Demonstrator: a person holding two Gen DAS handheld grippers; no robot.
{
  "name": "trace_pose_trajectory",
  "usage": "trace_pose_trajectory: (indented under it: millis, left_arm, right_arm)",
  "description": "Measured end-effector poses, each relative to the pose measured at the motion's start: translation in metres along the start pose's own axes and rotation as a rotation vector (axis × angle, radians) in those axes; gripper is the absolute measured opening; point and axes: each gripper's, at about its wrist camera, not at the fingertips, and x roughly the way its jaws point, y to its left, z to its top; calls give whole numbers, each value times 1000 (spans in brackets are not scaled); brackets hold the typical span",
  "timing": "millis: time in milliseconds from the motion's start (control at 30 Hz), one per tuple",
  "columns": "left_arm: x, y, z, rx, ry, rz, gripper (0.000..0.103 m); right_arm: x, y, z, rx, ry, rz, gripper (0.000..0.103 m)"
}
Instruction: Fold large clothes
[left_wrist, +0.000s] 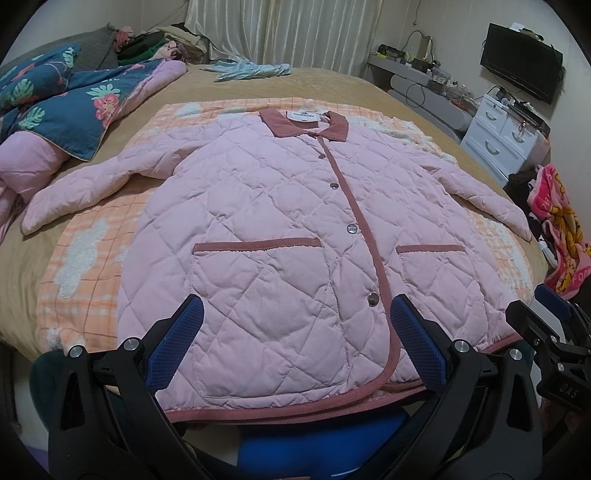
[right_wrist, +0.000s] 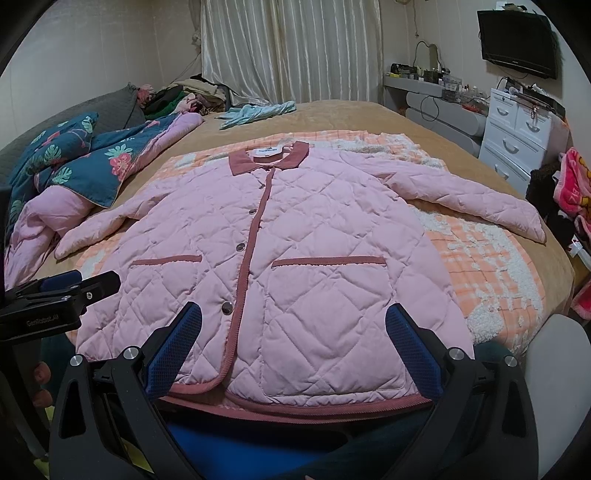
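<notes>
Quilted jacket (left_wrist: 280, 221) lies flat, front up, sleeves out at 9 & 3 o'clock for folding; left gripper (left_wrist: 295, 343) & right gripper (right_wrist: 293, 343), jaws spread, empty, at 6 o'clock hem.

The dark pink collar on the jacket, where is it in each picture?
Left wrist view: the collar sits above centre, at the far end of the pink quilted jacket.
Right wrist view: the collar sits left of centre, in the upper half, again at the jacket's far end.
Shared landmark: the light blue garment lies on the bed beyond the collar in both.
</notes>
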Motion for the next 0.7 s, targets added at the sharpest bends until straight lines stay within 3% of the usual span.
trace_pose_trajectory:
  millis: [367,700]
  left_arm:
    - [2,0,2,-3,4,6,95]
    - [24,13,37,-23,22,21,95]
  right_arm:
    - [6,0,1,-28,14,12,99]
    - [24,-8,31,-51,24,25,99]
